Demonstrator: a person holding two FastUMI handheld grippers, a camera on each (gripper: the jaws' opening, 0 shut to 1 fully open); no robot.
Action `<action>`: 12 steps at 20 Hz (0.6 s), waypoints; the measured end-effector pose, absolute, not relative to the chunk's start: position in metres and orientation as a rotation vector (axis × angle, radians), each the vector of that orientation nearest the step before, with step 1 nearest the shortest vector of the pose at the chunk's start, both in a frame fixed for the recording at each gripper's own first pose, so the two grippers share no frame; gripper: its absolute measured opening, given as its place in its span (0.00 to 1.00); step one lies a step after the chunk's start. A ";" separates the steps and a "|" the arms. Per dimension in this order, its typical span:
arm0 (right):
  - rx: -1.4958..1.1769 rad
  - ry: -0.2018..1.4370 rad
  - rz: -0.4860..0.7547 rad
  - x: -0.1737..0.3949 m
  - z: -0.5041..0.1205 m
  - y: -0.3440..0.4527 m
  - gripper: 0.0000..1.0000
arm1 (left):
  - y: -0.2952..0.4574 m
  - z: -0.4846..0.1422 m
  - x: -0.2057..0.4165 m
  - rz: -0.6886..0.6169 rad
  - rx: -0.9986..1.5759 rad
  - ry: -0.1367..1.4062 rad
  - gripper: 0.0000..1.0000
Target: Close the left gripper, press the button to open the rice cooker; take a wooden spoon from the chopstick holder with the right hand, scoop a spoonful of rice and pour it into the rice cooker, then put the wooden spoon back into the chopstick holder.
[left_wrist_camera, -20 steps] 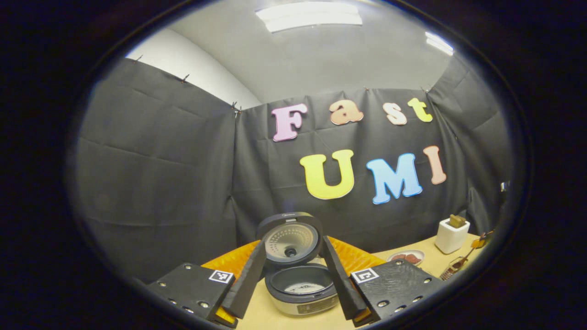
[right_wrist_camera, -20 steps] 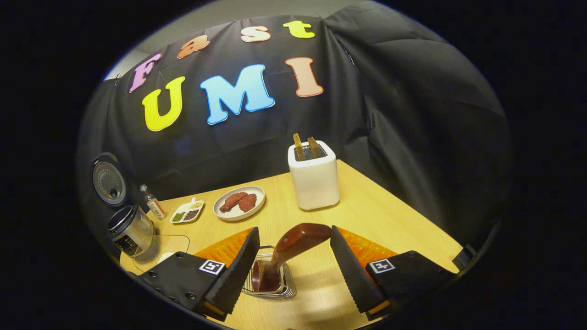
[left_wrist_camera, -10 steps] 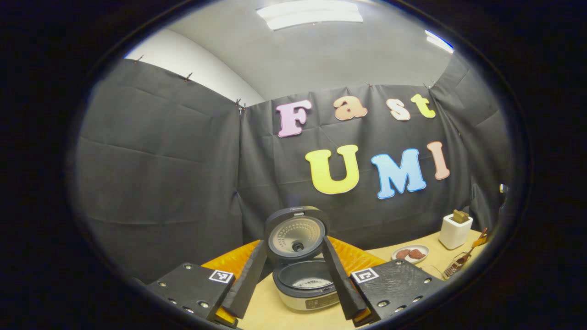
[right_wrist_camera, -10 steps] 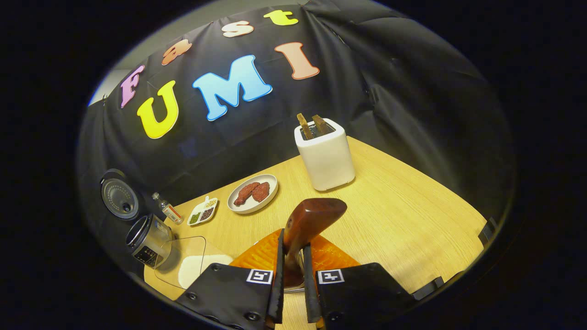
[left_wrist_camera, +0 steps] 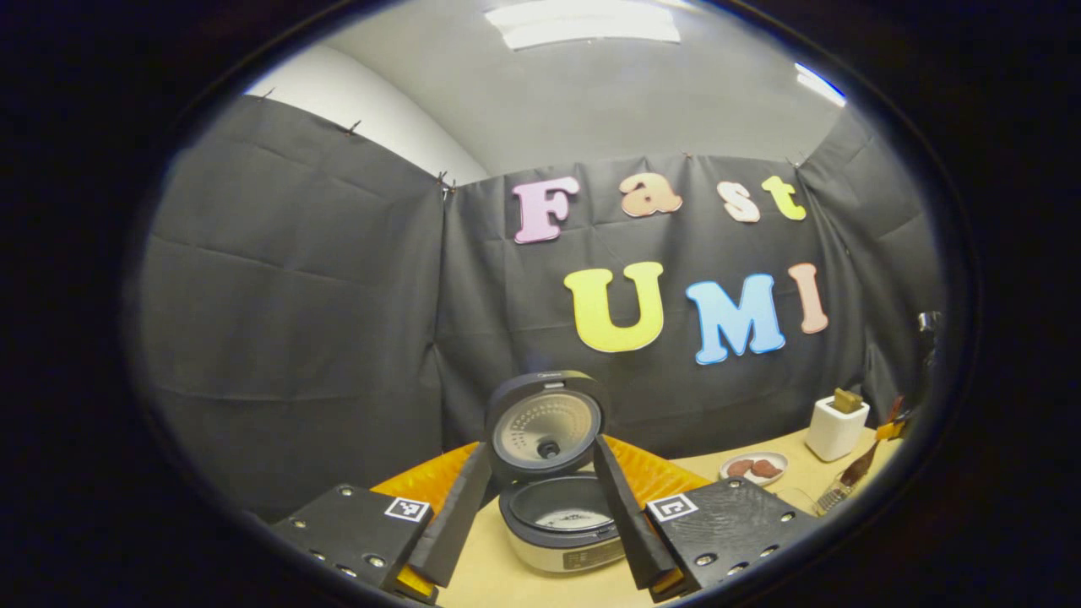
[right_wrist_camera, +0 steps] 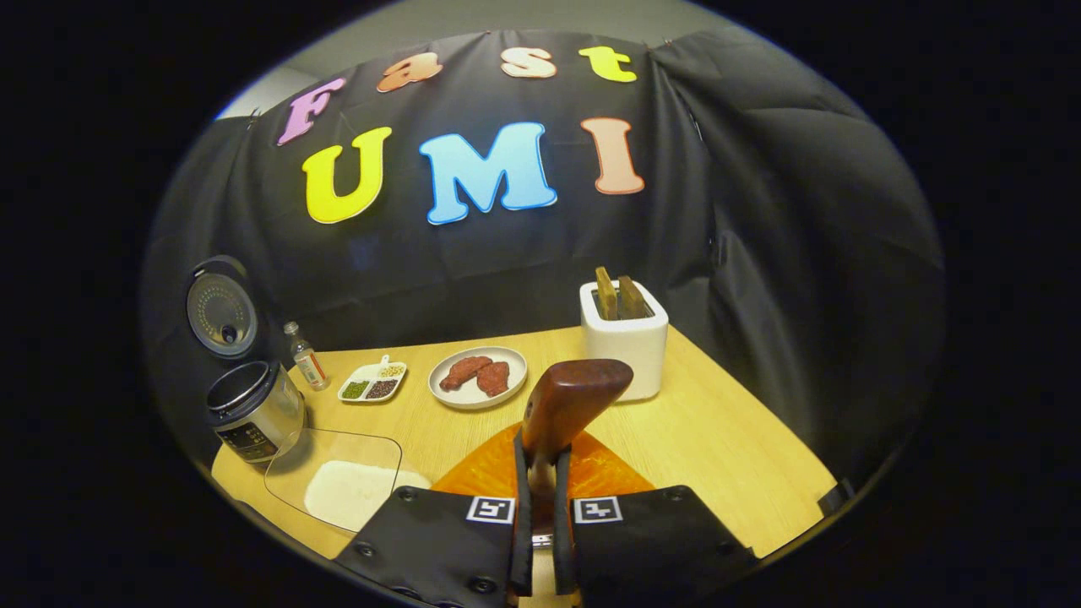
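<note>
The wooden spoon (right_wrist_camera: 567, 404) is up in the right gripper (right_wrist_camera: 539, 507), both fingers pinched narrow on its handle, the broad brown bowl rising above the fingertips and tilting to the right. Landmark here is the rice cooker (right_wrist_camera: 252, 409): it stands at the left edge of the wooden table (right_wrist_camera: 718, 456) with its lid (right_wrist_camera: 221, 306) swung upright and the pot open. Just right of the cooker, and nearer the camera, lies a clear tray (right_wrist_camera: 338, 481) with a white heap of rice (right_wrist_camera: 346, 494) in it. Behind the tray, right of the cooker, a small bottle (right_wrist_camera: 306, 356), then a divided dish of beans (right_wrist_camera: 372, 382), then a white plate with two reddish pieces (right_wrist_camera: 478, 377). Farthest right from the cooker, a white toaster (right_wrist_camera: 625, 338) with two slices poking out.

Over in the left gripper view, the left gripper (left_wrist_camera: 540, 507) hangs with its fingers spread wide, holding nothing, and the rice cooker (left_wrist_camera: 562, 523) sits between them farther off, lid (left_wrist_camera: 545, 422) raised, inner pot showing. Far right of the cooker, a wire chopstick holder (left_wrist_camera: 832, 498) at the table's edge
</note>
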State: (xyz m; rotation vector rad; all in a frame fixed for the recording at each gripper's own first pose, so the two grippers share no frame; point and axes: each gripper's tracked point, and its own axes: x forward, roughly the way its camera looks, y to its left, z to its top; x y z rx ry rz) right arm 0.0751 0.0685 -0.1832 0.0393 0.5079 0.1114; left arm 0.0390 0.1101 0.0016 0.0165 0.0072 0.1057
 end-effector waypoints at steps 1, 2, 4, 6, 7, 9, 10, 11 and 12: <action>0.019 0.488 0.117 0.077 -0.174 0.073 0.12 | 0.112 -0.001 0.042 0.103 0.009 0.010 0.77; 0.005 0.472 0.125 0.078 -0.165 0.078 0.12 | 0.113 -0.005 0.045 0.099 0.002 0.016 0.77; -0.016 0.448 0.140 0.078 -0.152 0.091 0.11 | 0.117 -0.015 0.051 0.093 -0.008 0.025 0.77; -0.028 0.431 0.149 0.079 -0.141 0.104 0.11 | 0.123 -0.023 0.056 0.088 -0.016 0.034 0.78; -0.031 0.427 0.158 0.078 -0.139 0.113 0.11 | 0.127 -0.025 0.060 0.087 -0.020 0.035 0.78; -0.033 0.418 0.178 0.077 -0.135 0.133 0.11 | 0.133 -0.028 0.068 0.081 -0.030 0.034 0.77; -0.037 0.413 0.190 0.077 -0.134 0.144 0.11 | 0.136 -0.030 0.071 0.078 -0.034 0.032 0.78; -0.041 0.410 0.200 0.075 -0.136 0.155 0.11 | 0.138 -0.030 0.074 0.074 -0.037 0.033 0.78; -0.042 0.410 0.213 0.073 -0.137 0.166 0.11 | 0.143 -0.031 0.078 0.070 -0.038 0.033 0.78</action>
